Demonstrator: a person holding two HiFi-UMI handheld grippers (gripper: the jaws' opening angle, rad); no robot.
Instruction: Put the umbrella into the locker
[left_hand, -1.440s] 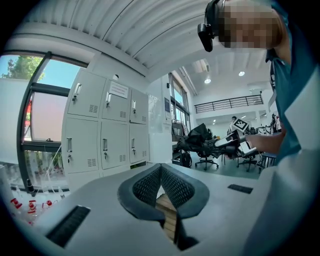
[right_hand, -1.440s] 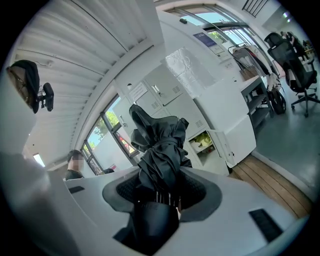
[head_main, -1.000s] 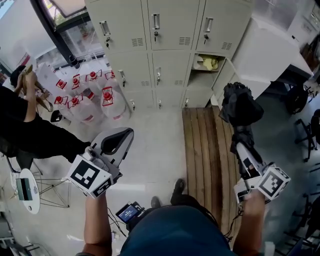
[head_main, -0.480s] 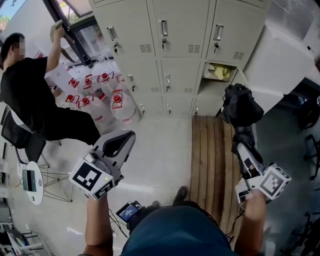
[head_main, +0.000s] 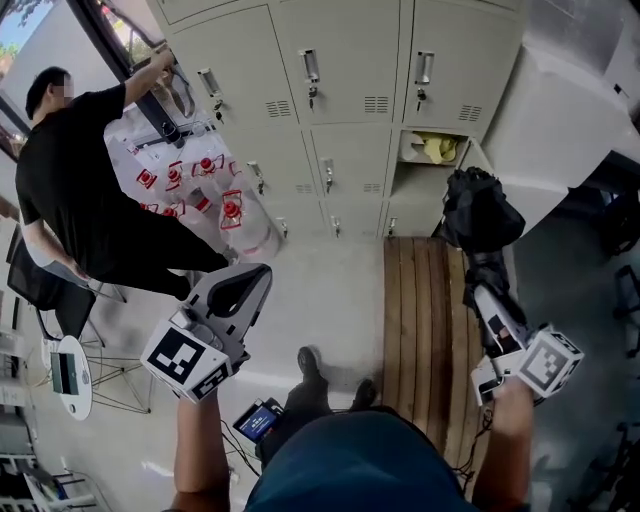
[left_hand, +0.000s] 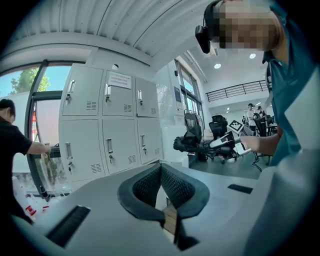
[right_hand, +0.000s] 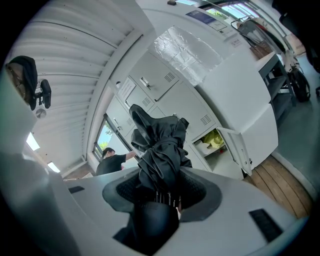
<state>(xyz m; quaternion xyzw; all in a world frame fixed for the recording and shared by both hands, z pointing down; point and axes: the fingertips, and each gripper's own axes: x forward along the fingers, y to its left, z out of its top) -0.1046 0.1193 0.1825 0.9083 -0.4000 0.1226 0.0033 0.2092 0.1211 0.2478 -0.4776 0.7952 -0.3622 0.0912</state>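
In the head view, the right gripper carries a black folded fabric umbrella above the brown slatted wooden platform, near the 1 open compartment of the beige metal locker bank but outside it, while the left gripper hangs over the pale floor. In the left gripper view, its 2 dark pads meet at the tips with nothing between them. In the right gripper view, the jaws are clamped on the umbrella's bunched lower end.
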